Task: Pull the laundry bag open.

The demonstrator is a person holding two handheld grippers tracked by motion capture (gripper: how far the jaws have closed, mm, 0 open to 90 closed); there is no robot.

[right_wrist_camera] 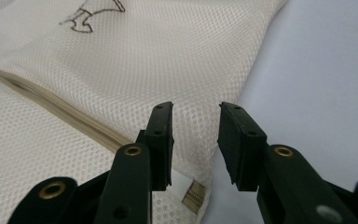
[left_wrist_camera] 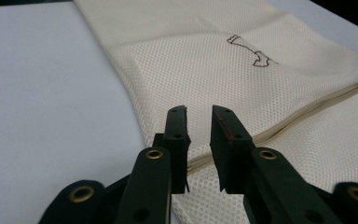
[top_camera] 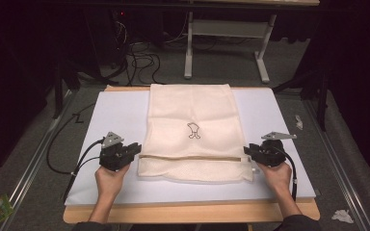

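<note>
The mesh laundry bag [top_camera: 191,132] lies flat along the middle of the white board [top_camera: 115,110], its far edge at the board's far edge and its near end toward me. A zipper [top_camera: 192,157] crosses it near my end, and a small outline drawing [top_camera: 193,130] sits on the cloth just beyond. The fabric looks smooth and squared, no fold in it that I can see. My left gripper [top_camera: 136,148] sits at the bag's left edge, level with the zipper; in the left gripper view its jaws stand a little apart over the mesh [left_wrist_camera: 261,93], the zipper line [left_wrist_camera: 307,114] running off past them, and nothing is pinched between the pads. My right gripper [top_camera: 247,151] mirrors it at the right edge, jaws parted wider, with the bag's edge and the zipper's end tab [right_wrist_camera: 195,196] lying under the gap but not clamped. So both claws are open and hold nothing. Judgement: the bag is laid out and straightened, and I am poised at the two ends of the zipper line; whatever comes next, a fold or a lift from these edges, is not yet begun. Both grips remain to be taken. The board rests on a wooden tabletop [top_camera: 188,212]; cables [top_camera: 142,60] lie on the floor beyond.
</note>
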